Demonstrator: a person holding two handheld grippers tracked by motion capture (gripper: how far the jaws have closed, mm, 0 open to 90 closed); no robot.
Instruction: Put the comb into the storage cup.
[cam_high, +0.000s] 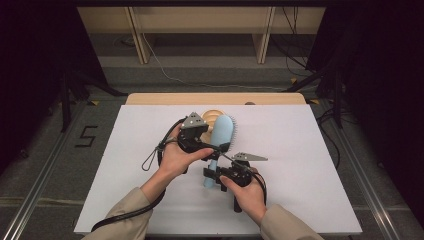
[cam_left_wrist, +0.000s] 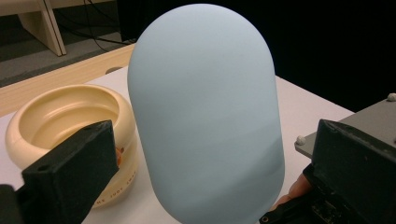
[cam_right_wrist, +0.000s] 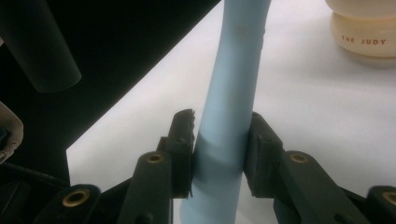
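A light blue hairbrush (cam_high: 223, 131) is held up over the white table, its smooth back (cam_left_wrist: 205, 107) facing the left gripper view. My right gripper (cam_right_wrist: 219, 149) is shut on its handle (cam_right_wrist: 238, 70), near the handle's lower end. My left gripper (cam_high: 217, 147) is open, one jaw on each side of the brush head with a small gap at both. A cream bowl (cam_left_wrist: 60, 116) printed "THE JUDY" (cam_right_wrist: 364, 41) stands on the table just behind the brush (cam_high: 212, 114).
The white tabletop (cam_high: 300, 165) has free room left and right of the hands. A wooden strip (cam_high: 215, 98) runs along its far edge. Beyond it are a wooden shelf frame (cam_high: 262, 45), floor cables and dark stands at both sides.
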